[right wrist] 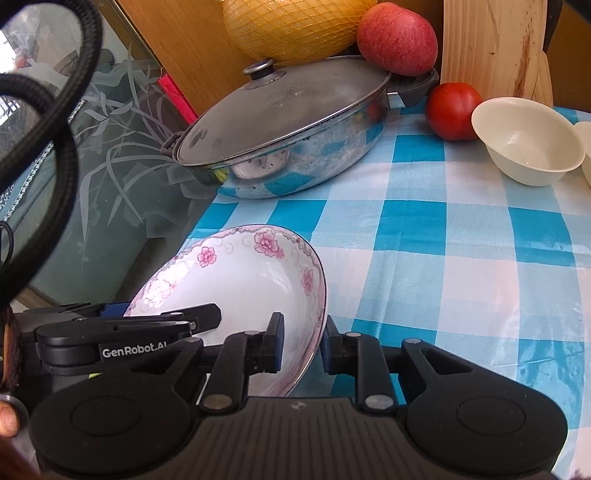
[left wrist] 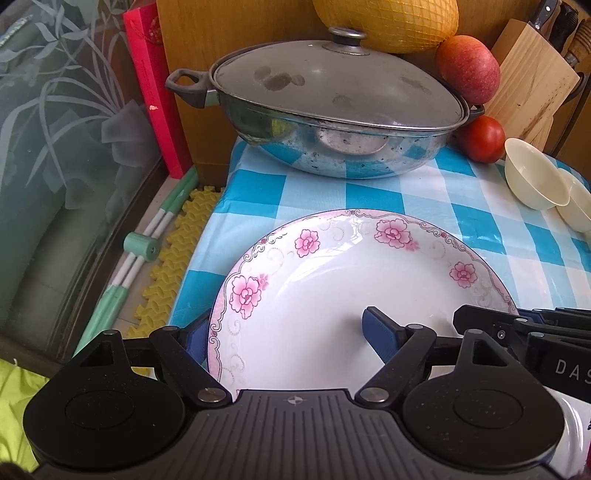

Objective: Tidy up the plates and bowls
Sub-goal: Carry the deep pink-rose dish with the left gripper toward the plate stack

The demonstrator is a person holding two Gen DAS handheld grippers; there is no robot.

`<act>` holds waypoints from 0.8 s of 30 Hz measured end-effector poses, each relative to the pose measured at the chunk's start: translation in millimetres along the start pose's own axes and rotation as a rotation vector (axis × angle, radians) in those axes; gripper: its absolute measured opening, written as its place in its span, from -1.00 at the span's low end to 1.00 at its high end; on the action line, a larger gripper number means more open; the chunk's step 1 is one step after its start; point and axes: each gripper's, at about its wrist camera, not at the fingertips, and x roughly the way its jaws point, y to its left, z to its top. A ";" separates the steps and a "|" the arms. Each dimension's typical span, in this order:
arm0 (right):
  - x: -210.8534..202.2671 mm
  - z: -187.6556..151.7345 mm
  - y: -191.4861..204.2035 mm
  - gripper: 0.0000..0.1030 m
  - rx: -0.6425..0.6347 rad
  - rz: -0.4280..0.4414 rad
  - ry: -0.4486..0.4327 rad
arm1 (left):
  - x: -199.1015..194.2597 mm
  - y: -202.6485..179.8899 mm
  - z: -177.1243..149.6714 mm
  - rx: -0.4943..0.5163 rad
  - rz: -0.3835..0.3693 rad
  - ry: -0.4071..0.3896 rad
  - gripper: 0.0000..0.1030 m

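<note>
From the left wrist view, a lidded grey metal pan with black handles (left wrist: pixel 325 110) is seen at the far edge of the worktop covered in blue-and-white checked cloth (left wrist: pixel 406 192), backed by a wooden board (left wrist: pixel 229 55). A yellow netted pomelo (left wrist: pixel 388 22) and a red apple (left wrist: pixel 469 68) are placed behind the pan, a red tomato (left wrist: pixel 482 138) beside its right handle, and a pale wooden knife block (left wrist: pixel 532 85) at the far right corner. Two cream bowls (left wrist: pixel 535 177) are set touching each other near the right edge. The white plate with pink flower rim (left wrist: pixel 332 288) is located near the worktop's left edge. The left hand-held gripper (left wrist: pixel 284 336) is spread across the plate's left rim, one blue finger (left wrist: pixel 380 332) inside the well and the other outside; whether the pads press the rim cannot be told. The right hand-held gripper (left wrist: pixel 532 332) is seen at the plate's right side.

From the right wrist view, the same pan (right wrist: pixel 284 129), apple (right wrist: pixel 397 38), tomato (right wrist: pixel 454 110) and cream bowl (right wrist: pixel 528 140) are ranged along the far edge of the cloth (right wrist: pixel 443 258). The plate (right wrist: pixel 251 291) is seen tilted, its right rim passing between the fingers of the right hand-held gripper (right wrist: pixel 301 343), which are close on either side with small gaps visible. The left hand-held gripper (right wrist: pixel 147 328) is seen at the plate's far left rim.
</note>
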 end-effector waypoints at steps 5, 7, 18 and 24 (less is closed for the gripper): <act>7.1 -0.8 -1.7 -0.60 -0.004 -0.010 0.020 | 5.7 2.5 1.1 -0.013 -0.012 0.021 0.70; 8.1 -0.5 -3.4 -0.60 0.004 -0.005 0.024 | 5.8 0.7 1.8 0.004 -0.003 0.018 0.70; 11.9 2.8 -3.8 -0.56 0.011 0.000 0.030 | 13.1 -0.4 3.8 -0.004 -0.037 0.055 0.88; 8.3 0.6 0.8 -0.60 -0.005 -0.005 0.030 | 7.2 4.2 2.1 -0.024 -0.024 0.070 0.80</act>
